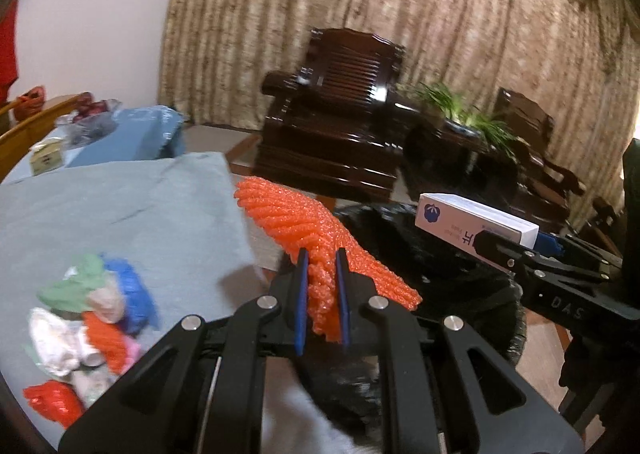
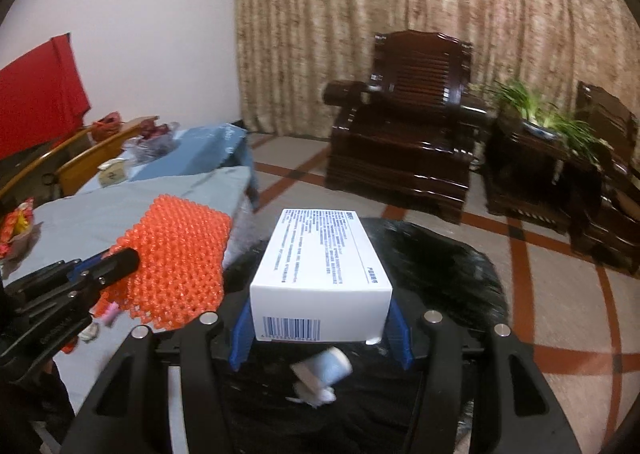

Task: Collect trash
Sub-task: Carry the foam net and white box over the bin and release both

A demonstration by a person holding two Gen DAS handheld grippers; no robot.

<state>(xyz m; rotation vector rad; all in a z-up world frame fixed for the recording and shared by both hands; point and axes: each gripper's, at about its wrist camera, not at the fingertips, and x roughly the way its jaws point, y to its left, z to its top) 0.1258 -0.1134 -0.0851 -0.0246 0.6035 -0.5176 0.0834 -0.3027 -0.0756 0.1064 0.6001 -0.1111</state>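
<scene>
- The left gripper (image 1: 322, 278) reaches forward past the edge of the table with the pale blue cloth (image 1: 120, 206); its blue-padded fingers (image 1: 301, 294) stand nearly closed, pinching the orange foam mesh fruit sleeve (image 1: 304, 222) by its bunched lower end.
- The sleeve hangs above the black plastic trash bag (image 1: 432, 254), its long axis running from the pinch up and away to the left, the free end over the table's corner; in the right wrist view it spreads flat as an orange lattice (image 2: 176, 262) just left of the box.
- The right gripper (image 2: 320, 330) sits beside the left one over the same bag (image 2: 440, 274); its blue fingers (image 2: 240, 330) are held wide, clamped on the two long sides of the white rectangular cardboard box (image 2: 320, 262).
- The box lies level, long axis pointing straight ahead along the fingers; a barcode faces the camera on the near end, small blue print covers the top, too fine to read; from the left wrist view (image 1: 476, 226) a blue fruit-like emblem shows on one end.
- White letters "DAS" are visible on the right gripper's black body (image 1: 568, 308).
- A pale crumpled scrap (image 2: 320, 374) lies inside the bag below the box.
- More crumpled wrappers in green, blue, orange and white (image 1: 88, 318) lie heaped on the cloth, left of the left gripper.
</scene>
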